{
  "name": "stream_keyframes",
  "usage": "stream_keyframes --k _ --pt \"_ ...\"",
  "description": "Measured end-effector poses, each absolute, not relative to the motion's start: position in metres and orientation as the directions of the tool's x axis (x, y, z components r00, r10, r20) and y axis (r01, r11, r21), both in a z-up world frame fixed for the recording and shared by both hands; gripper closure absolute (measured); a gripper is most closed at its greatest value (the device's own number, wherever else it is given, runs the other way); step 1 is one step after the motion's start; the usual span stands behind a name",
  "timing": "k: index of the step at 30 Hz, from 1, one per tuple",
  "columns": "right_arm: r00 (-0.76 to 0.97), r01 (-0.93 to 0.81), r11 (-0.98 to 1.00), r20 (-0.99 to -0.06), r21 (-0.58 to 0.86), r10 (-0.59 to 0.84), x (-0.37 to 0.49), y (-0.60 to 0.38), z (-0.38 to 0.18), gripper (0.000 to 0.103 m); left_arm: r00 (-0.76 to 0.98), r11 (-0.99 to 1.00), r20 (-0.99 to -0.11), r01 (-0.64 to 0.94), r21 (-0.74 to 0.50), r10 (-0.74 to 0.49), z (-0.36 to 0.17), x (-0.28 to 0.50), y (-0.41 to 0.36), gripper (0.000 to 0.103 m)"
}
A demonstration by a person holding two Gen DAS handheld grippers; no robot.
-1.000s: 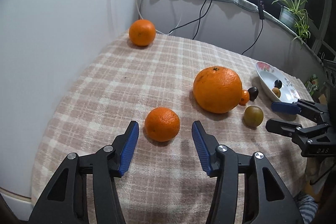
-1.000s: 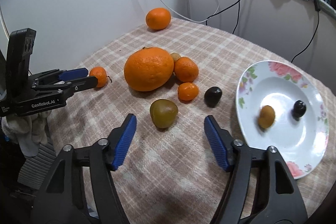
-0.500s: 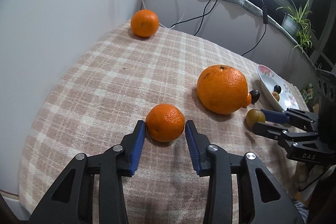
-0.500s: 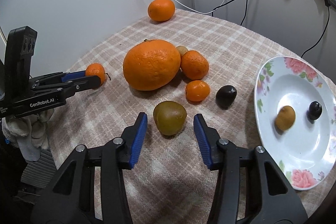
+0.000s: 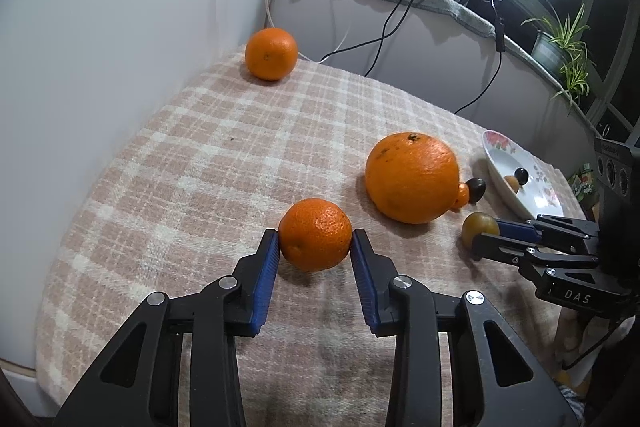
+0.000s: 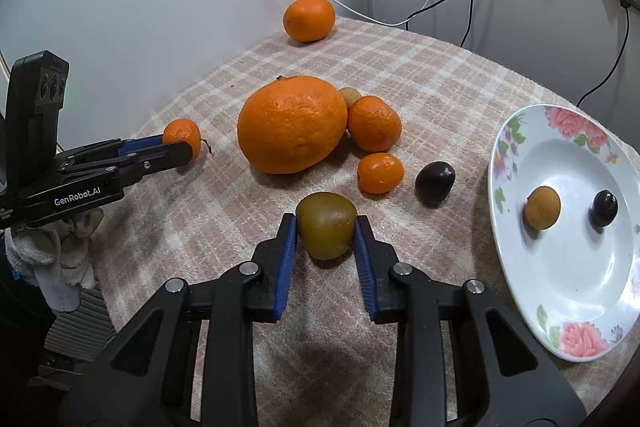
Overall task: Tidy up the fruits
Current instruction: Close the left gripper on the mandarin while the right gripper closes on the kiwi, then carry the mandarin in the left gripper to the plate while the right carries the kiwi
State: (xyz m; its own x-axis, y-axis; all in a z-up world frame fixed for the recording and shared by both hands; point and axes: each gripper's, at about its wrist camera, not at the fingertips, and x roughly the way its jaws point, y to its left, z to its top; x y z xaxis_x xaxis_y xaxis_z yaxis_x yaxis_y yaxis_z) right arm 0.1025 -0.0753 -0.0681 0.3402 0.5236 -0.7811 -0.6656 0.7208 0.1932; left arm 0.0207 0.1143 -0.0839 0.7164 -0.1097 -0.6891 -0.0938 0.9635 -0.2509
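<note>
Both grippers have closed in the last second, each on its own fruit, on a table draped in a checked cloth (image 5: 208, 155). Just beyond and to the right of the left gripper (image 5: 315, 247) sits the large orange (image 5: 412, 178), untouched; the flowered plate (image 6: 520, 131), to the right of the right gripper (image 6: 326, 233), already holds a tan fruit (image 6: 543, 207) and a dark one (image 6: 604, 207). The left gripper's blue pads, wide apart a second ago, now press both sides of a mandarin (image 5: 315, 234) resting on the cloth. The right gripper has likewise narrowed onto the olive-green fruit (image 6: 326, 225), its pads touching each flank. A dark plum (image 6: 435, 182) waits just ahead and to its right. With both grasps apparently secured, lifting and sorting look set to follow.
</note>
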Motion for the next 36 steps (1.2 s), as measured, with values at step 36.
stream_keyframes --k 36 --pt "0.537 -0.468 0.867 -0.726 0.168 0.431 0.095 -0.218 -0.025 0.074 0.714 0.942 -0.619 0.193 -0.275 -0.327 -0.045 0.044 -0.008 0.068"
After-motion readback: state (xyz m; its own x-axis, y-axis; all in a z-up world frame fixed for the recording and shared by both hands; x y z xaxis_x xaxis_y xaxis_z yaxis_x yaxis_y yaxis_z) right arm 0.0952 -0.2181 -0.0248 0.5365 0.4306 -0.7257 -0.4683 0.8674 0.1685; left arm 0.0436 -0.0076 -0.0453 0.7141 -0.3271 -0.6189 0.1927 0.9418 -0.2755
